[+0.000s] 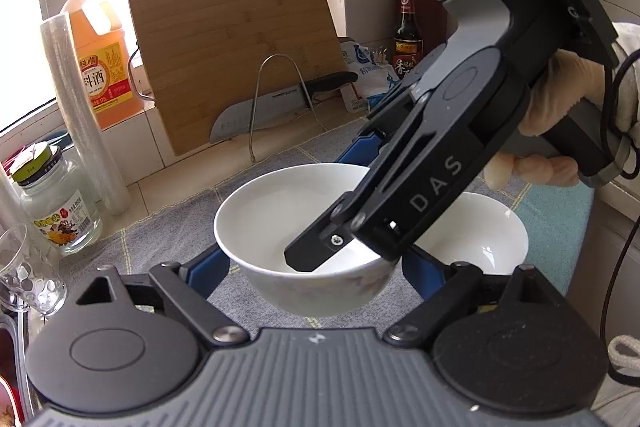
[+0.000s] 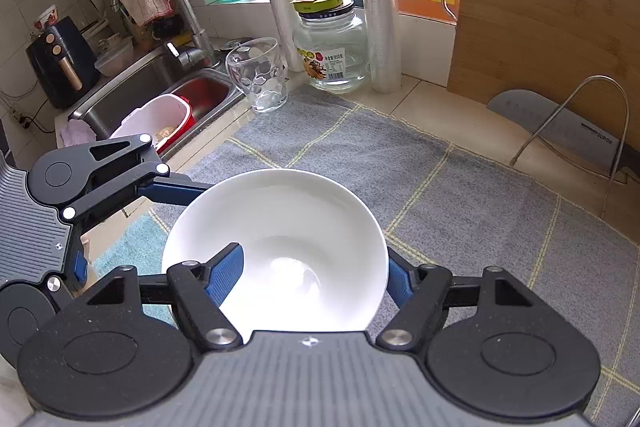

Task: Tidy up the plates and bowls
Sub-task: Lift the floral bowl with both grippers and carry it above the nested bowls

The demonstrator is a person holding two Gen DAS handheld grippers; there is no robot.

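My right claw [image 2: 316, 275] is clamped on the wall of a white bowl [image 2: 276, 239], one finger inside, one outside, lifted over the grey cloth [image 2: 460, 187], while my left claw [image 1: 316, 267] stands spread around that bowl, a second bowl [image 1: 480, 239] just right of it.

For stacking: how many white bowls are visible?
2. One white bowl is in the right hand-held gripper; the other white bowl sits on the mat. Others may be hidden.

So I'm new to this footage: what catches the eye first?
A white bowl is lifted above the grey cloth, with the right gripper clamped on its rim. The left gripper stands open around it, a second bowl rests behind, and a cutting board leans against the wall.
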